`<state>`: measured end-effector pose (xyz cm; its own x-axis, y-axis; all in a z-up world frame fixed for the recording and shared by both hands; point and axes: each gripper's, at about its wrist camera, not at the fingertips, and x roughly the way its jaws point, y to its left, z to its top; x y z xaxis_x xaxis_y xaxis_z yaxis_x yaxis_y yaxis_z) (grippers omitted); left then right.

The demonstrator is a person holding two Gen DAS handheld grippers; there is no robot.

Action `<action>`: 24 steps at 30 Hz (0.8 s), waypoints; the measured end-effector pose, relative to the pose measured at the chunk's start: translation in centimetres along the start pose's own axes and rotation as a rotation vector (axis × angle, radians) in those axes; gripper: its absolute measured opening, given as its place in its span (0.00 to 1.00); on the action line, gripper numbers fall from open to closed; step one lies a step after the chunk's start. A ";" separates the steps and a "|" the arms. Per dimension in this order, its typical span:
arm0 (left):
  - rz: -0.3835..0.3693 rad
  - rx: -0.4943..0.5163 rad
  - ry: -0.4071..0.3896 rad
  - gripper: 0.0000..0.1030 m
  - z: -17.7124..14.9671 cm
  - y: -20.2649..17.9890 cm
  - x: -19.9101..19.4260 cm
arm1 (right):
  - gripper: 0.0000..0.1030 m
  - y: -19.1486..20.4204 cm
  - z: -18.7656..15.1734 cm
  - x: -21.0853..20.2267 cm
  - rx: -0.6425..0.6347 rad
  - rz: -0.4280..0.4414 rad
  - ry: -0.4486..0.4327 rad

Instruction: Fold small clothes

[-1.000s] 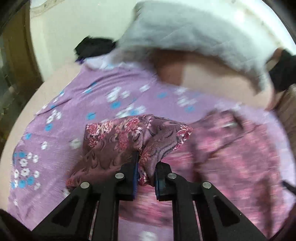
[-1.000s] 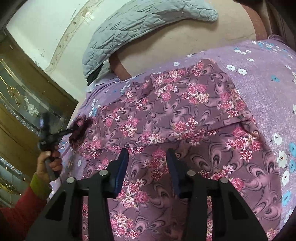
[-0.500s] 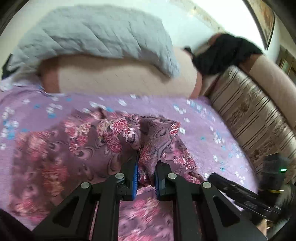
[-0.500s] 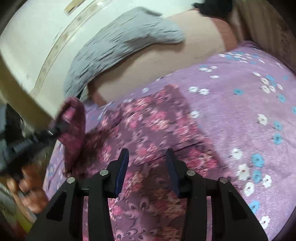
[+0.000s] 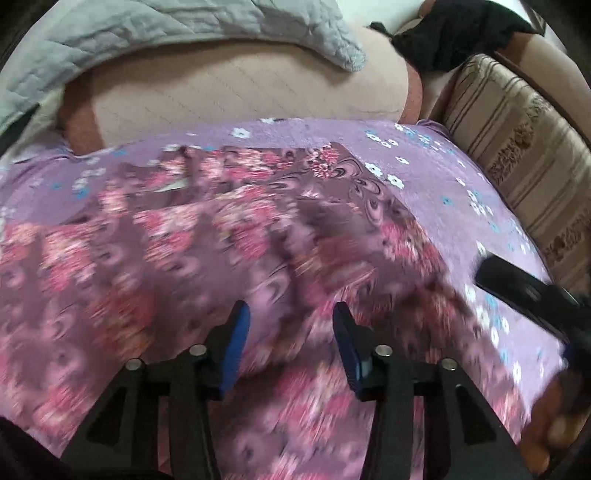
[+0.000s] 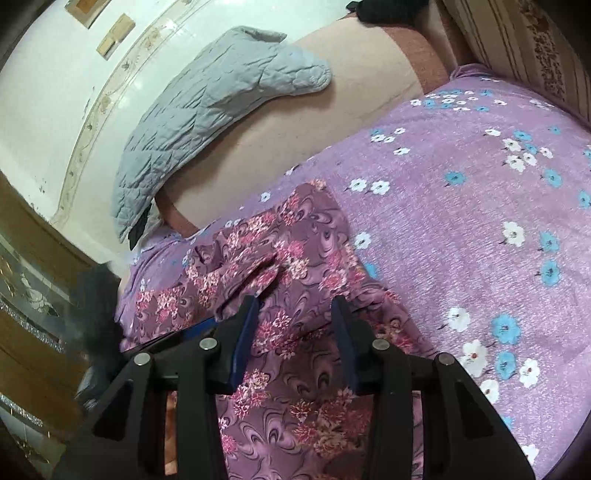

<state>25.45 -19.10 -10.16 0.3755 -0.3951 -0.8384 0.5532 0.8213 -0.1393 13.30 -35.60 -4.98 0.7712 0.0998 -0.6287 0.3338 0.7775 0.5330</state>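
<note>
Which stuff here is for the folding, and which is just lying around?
For folding: flowery purple garment, left gripper, right gripper.

Just lying around: grey quilted blanket, black cloth, striped cushion, lilac bedsheet.

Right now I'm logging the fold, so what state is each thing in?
Floral garment: lying on the bedspread, folded over, released.
Left gripper: fingers just opened, empty.
Right gripper: open, empty above the garment.
Grey quilt: draped over the sofa arm.
</note>
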 end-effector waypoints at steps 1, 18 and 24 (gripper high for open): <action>0.009 -0.008 -0.001 0.52 -0.7 0.7 -1.3 | 0.44 0.2 -0.2 0.3 0.001 0.014 0.013; 0.392 -0.376 0.036 0.53 -8.5 19.3 -4.6 | 0.15 3.5 1.2 11.4 -0.049 -0.034 0.163; 0.459 -0.391 0.028 0.52 -7.7 19.9 -4.4 | 0.12 7.6 5.6 5.3 -0.202 0.050 -0.068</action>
<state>29.12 2.16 -13.33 0.4883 0.0428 -0.8716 0.0226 0.9978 0.0616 22.92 -32.66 -1.08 0.8212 0.1045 -0.5610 0.1841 0.8820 0.4337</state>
